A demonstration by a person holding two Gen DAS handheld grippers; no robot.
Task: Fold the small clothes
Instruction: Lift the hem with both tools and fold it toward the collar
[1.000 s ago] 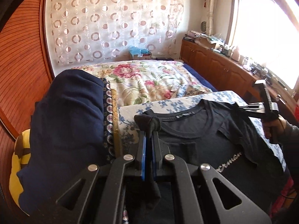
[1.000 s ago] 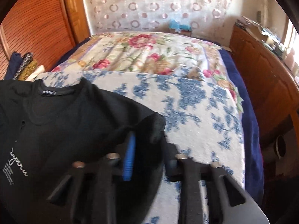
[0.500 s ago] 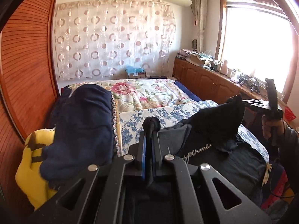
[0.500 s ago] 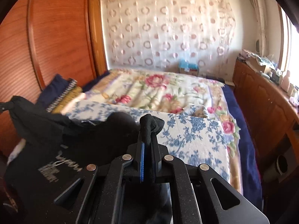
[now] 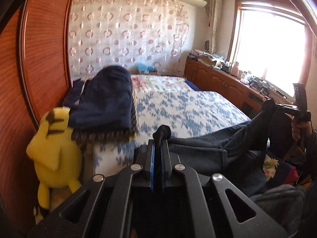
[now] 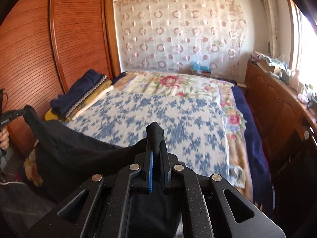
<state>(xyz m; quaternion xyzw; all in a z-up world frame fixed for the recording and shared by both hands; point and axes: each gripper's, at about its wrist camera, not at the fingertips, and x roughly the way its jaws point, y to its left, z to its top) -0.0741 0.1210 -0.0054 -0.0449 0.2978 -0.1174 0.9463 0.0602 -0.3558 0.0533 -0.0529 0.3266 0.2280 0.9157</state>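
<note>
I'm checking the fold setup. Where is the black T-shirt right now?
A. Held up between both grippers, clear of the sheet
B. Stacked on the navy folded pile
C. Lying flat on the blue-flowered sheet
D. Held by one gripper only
A: the black T-shirt hangs between the shut right gripper and the shut left gripper, with the blue-flowered sheet bare beyond it.

We note the black knit cotton T-shirt is matt and soft. The tongs are matt black plastic with silver metal pins and glossy blue pads. The blue-flowered white cloth bedspread looks smooth. The reddish-brown ribbed wooden wardrobe door carries a satin varnish.
</note>
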